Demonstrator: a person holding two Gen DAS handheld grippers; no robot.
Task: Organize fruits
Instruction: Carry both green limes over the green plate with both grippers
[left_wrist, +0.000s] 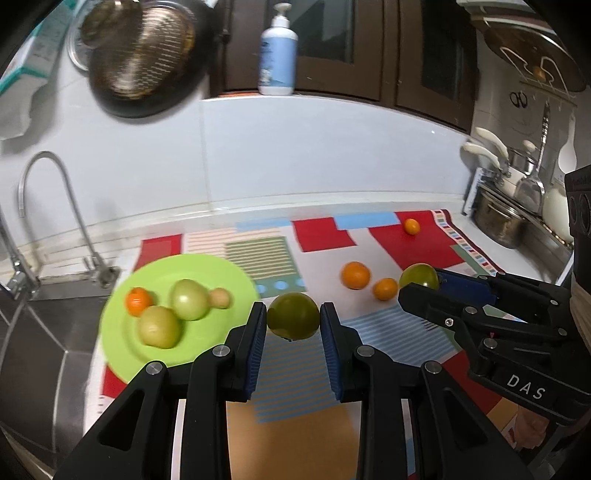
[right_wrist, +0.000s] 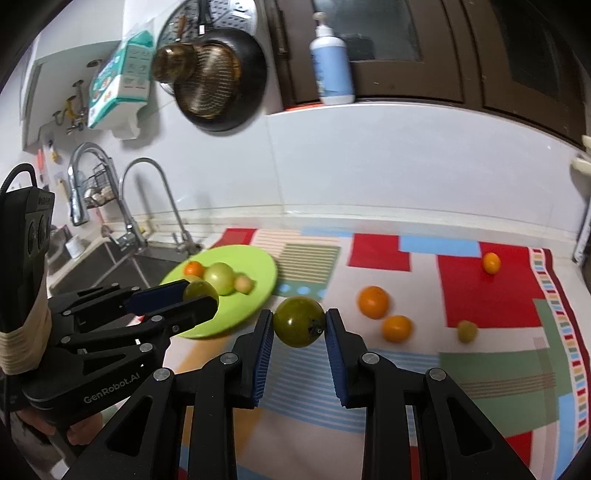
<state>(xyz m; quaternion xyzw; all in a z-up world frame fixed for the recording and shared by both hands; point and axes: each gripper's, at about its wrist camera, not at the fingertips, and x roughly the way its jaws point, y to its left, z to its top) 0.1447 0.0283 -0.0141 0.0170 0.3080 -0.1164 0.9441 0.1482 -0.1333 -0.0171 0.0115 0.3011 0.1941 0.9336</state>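
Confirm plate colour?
Lime green plate, plain, no pattern; shows best in the left wrist view.

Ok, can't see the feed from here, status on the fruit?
Left gripper shut on one green fruit. Right gripper shut on another green fruit. Green plate nothing in the way.

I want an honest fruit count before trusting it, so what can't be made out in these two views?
- Green plate, right wrist view: the left claw and its green fruit cover the near side.
- Plate fruit, left wrist view: motion blur hides its kind.
- Small greenish fruit: blurred, too small to name.
- Left wrist view: the right claw covers the mat behind it.
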